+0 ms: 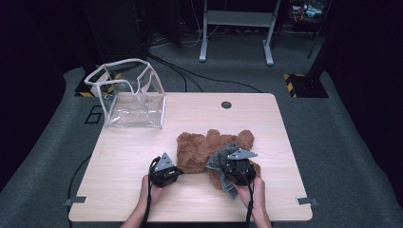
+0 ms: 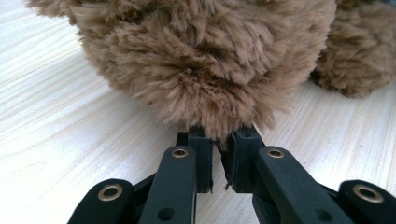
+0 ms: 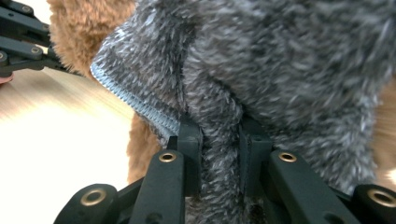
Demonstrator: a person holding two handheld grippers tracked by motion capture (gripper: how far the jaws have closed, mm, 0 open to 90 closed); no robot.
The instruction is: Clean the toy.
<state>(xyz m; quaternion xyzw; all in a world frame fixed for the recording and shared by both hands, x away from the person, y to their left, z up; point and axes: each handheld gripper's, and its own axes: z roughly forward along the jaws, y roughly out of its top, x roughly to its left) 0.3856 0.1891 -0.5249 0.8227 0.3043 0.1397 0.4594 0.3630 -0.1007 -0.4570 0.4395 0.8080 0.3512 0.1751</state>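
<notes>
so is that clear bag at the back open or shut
Open. The clear bag stands upright on the table with its white-trimmed top rim spread wide, and nothing shows inside it.

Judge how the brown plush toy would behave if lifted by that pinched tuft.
The plush lies slumped on the table, so it would likely sag. The left tool pinches only fur, which may slip free. It looks light and not fragile.

dark lab, hazard-taped floor (image 1: 294,78)
</notes>
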